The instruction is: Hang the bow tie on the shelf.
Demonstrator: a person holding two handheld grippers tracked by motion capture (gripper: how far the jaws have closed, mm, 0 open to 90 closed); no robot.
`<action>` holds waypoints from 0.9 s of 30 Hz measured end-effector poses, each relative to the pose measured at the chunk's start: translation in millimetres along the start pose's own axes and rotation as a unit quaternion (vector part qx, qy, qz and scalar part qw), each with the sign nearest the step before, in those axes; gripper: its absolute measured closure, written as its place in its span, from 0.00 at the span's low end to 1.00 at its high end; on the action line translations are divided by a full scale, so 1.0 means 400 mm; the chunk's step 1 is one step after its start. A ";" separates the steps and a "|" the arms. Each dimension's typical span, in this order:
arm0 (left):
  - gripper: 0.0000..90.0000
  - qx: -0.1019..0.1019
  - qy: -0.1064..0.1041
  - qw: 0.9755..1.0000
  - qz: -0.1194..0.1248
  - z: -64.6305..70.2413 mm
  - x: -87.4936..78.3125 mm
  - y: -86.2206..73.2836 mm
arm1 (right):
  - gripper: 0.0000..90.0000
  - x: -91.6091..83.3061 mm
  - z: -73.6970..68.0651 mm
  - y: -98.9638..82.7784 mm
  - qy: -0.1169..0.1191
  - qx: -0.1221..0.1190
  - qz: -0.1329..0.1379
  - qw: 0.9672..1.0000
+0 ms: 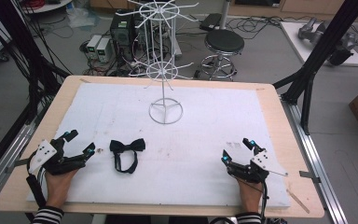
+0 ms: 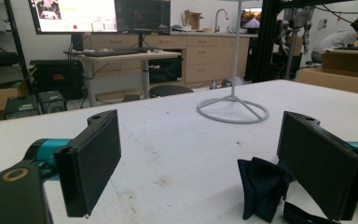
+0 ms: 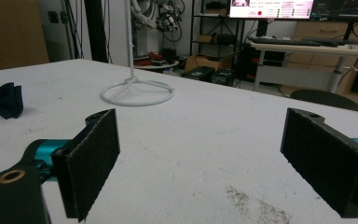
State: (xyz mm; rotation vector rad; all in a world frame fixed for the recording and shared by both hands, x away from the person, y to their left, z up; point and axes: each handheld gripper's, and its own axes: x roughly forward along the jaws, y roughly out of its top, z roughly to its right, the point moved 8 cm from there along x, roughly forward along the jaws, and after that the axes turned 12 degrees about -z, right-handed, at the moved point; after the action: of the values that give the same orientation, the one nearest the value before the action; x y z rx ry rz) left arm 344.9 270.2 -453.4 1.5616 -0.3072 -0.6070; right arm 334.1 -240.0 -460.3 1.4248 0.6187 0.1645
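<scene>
High view: a wooden table (image 1: 270,100) carried a white foam sheet (image 1: 205,140) over most of its top. A white wire display stand (image 1: 165,70) stood on its ring base at the far centre of the sheet, upright, with spoked arms at two levels.

A dark bow tie (image 1: 127,147) with its neck strap looped toward the near edge lay flat on the sheet, left of centre, well apart from the stand's base.

Left gripper (image 1: 77,147) rested on the sheet near the left edge, held by the person's left hand (image 1: 58,182) — striped sleeve at the wrist. Jaws spread wide, nothing between them. The bow tie lay just beside its inner jaw, not touching as far as I could tell. In the left gripper view the bow tie (image 2: 263,184) sat low against the right-hand jaw, partly hidden behind it; the stand's ring base (image 2: 233,109) showed farther off on the sheet.

Right gripper (image 1: 237,150) rested near the right side of the sheet — jaws likewise spread, empty. The right gripper view showed bare, faintly stained foam between the jaws, the stand base (image 3: 137,93) beyond, and the bow tie (image 3: 2,100) at the far left edge.
</scene>
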 end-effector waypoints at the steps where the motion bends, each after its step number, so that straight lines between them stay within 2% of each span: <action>1: 0.15 0.000 0.000 1.000 0.000 0.000 0.000 0.000 | 0.12 0.000 0.000 -0.001 0.000 0.002 -0.001 1.000; 17: 0.16 0.001 -0.001 1.000 -0.001 0.002 0.001 0.000 | 0.12 0.001 -0.005 -0.001 -0.010 -0.009 -0.003 1.000; 19: 0.16 0.002 0.000 1.000 -0.004 0.001 0.002 -0.001 | 0.12 0.001 -0.004 0.000 -0.014 -0.017 -0.002 1.000; 27: 0.16 -0.002 -0.002 1.000 -0.008 -0.001 0.005 -0.001 | 0.12 0.001 -0.004 0.000 -0.014 -0.017 -0.002 1.000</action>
State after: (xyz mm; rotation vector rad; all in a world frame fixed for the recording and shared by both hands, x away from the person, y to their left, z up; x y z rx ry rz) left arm 346.5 269.5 -454.2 1.5610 -0.2960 -0.6225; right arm 333.7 -238.4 -460.3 1.3907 0.5931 0.1519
